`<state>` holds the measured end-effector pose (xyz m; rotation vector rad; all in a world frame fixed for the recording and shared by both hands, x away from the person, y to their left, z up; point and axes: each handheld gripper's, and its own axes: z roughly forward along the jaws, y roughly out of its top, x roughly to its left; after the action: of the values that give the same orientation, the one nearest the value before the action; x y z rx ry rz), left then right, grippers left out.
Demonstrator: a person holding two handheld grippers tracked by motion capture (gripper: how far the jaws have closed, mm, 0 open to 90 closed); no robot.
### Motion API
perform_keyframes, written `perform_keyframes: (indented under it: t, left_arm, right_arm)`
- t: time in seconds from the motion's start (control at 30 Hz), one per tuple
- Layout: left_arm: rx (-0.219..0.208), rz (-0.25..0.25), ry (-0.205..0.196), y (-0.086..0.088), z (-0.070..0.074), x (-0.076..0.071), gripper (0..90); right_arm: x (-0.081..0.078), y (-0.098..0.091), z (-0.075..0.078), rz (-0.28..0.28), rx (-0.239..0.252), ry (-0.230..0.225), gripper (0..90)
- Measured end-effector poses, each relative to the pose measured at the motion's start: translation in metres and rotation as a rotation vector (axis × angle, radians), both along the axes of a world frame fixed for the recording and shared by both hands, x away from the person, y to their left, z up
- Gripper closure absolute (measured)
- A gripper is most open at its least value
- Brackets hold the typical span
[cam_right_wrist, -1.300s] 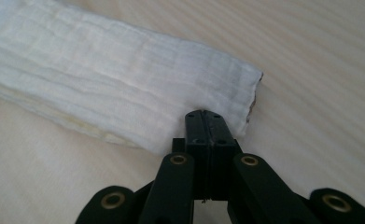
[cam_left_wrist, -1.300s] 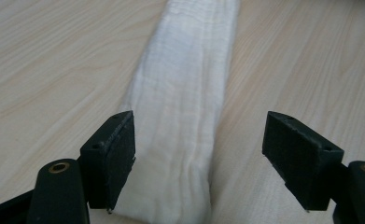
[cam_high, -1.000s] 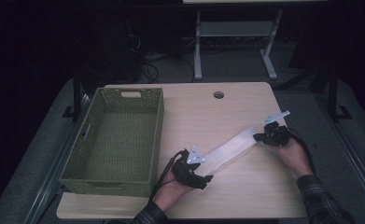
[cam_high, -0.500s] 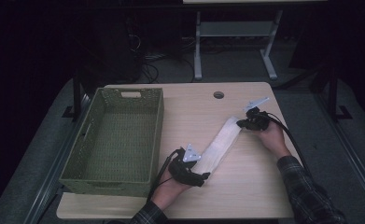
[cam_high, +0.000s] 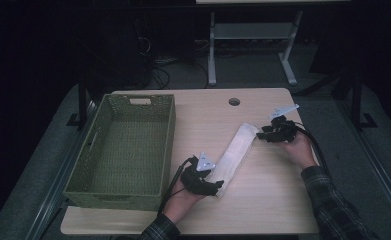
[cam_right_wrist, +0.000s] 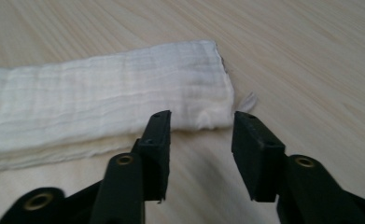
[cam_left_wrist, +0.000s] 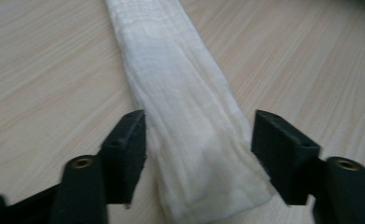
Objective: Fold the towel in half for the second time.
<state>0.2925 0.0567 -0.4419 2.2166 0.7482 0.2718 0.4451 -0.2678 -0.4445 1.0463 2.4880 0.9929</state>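
A long folded white cloth (cam_high: 235, 155) lies flat and slantwise on the wooden table (cam_high: 268, 205). My left gripper (cam_high: 216, 186) is at its near end. In the left gripper view the jaws have just been closing and now straddle the cloth (cam_left_wrist: 180, 93) across its width, apart, with my left gripper (cam_left_wrist: 199, 128) low over it. My right gripper (cam_high: 263, 134) is at the far end. Its jaws have just been opening, and the cloth's corner (cam_right_wrist: 208, 107) lies just beyond the tips of my right gripper (cam_right_wrist: 201, 122), free of them.
An empty green woven basket (cam_high: 169, 145) stands on the left half of the table, close to my left hand. A round cable hole (cam_high: 234, 101) sits near the back edge. A metal stand (cam_high: 212, 50) is on the floor behind the table.
The right hand carried the cloth's far end leftward and away, so the strip now lies steeper. The right jaws were shut on that end and have let it go. The left hand stayed put.
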Motion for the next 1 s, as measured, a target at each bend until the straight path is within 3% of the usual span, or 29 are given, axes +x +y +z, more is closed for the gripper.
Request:
perform_keyframes:
  t: [0.23, 0.37, 0.4, 0.57, 0.7, 1.0]
  left_arm:
    - [0.052, 0.051, -0.016, 0.000, -0.002, 0.011, 70.6]
    - [0.115, 0.081, -0.046, -0.002, -0.003, 0.017, 83.2]
    - [0.123, 0.087, -0.033, -0.002, -0.005, 0.018, 85.4]
    - [0.116, 0.060, 0.031, -0.005, -0.016, 0.021, 88.7]
    - [0.101, 0.018, 0.052, -0.008, -0.016, 0.018, 89.2]
    - [0.098, -0.107, 0.053, -0.019, -0.014, 0.001, 89.2]
  right_arm:
    - [-0.037, -0.013, 0.008, -0.001, 0.050, 0.007, 41.0]
    - [-0.058, -0.016, 0.004, 0.030, 0.051, 0.029, 41.0]
    - [-0.061, -0.016, 0.002, 0.036, 0.045, 0.027, 41.0]
    - [-0.064, -0.015, 0.001, 0.052, 0.052, 0.018, 40.1]
    - [-0.063, -0.013, 0.000, 0.061, 0.063, 0.018, 39.1]
    - [-0.063, -0.014, 0.002, 0.067, 0.080, -0.004, 38.3]
